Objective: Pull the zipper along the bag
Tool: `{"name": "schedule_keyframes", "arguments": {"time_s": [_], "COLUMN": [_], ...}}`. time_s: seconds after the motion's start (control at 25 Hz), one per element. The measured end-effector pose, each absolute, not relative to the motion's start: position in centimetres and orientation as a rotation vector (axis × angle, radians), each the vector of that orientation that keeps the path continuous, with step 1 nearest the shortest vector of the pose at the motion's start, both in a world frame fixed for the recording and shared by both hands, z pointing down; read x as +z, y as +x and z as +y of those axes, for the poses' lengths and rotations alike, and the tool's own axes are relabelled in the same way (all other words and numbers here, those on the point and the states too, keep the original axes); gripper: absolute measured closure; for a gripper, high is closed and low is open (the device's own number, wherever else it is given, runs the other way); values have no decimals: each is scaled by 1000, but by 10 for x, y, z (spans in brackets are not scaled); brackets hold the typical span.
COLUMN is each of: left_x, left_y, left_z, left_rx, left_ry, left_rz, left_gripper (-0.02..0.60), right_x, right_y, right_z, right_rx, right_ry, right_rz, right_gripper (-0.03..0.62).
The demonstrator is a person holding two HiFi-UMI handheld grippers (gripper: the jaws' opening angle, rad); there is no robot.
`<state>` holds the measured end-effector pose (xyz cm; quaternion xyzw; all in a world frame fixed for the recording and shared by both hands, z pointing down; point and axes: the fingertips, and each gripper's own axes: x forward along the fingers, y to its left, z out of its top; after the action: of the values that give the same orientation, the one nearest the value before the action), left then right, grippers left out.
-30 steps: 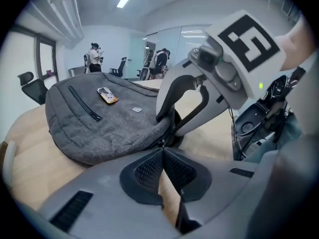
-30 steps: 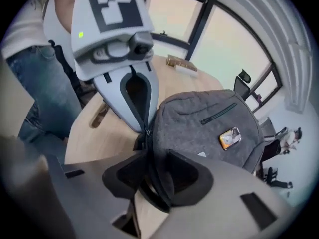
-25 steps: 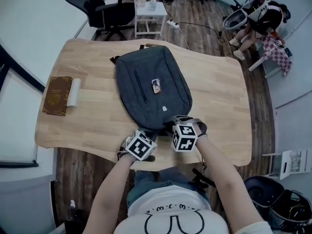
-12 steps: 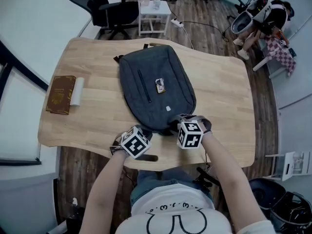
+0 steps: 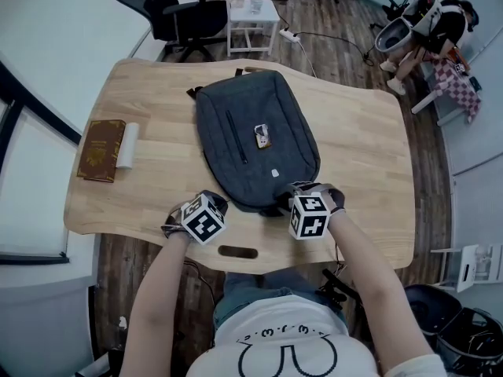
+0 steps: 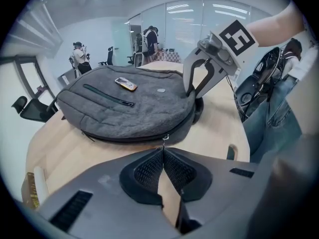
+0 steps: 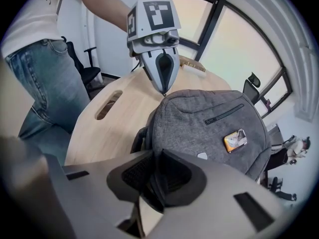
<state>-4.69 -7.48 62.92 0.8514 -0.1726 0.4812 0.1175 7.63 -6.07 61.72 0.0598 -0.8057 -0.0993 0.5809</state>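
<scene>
Your left gripper has slid toward your left along the near edge of the dark grey fabric backpack, while your right gripper has kept its place at the bag's near right corner. The backpack lies flat on the light wooden tabletop, its near end just in front of you.

The left jaws are clenched on the small metal zipper pull, which shows right at their tips against the bag's side seam. The right jaws have just been closing, and dark fabric from the bag's near edge sits pinched between them, so that hand looks to be anchoring the bag.

You appear to be in the pull itself: 1 hand drags the slider, the other braces. Only a short stretch of the dark zipper line seems covered so far, with most of the curve round the bag's left side likely ahead.

Next, keep the left jaws tight on the pull and lead it along the seam's curve, not straight away from the bag; hold the right grip firm so the backpack does not slide or bunch. If the fabric lifts, ease the angle closer to the tabletop.
</scene>
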Motion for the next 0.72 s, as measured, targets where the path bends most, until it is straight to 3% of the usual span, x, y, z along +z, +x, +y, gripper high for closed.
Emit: {"name": "schedule_keyframes", "arguments": {"time_s": [0.72], "left_x": [642], "left_y": [-108], "left_z": [-178], "left_rx": [1422], "left_ry": [2359], "left_rz": [-768], "left_gripper": [561], "right_x": [621], "right_y": [76], "right_z": [-57], "right_rx": [-257], "right_ry": [48], "right_rz": [-1816], "right_gripper": [488]}}
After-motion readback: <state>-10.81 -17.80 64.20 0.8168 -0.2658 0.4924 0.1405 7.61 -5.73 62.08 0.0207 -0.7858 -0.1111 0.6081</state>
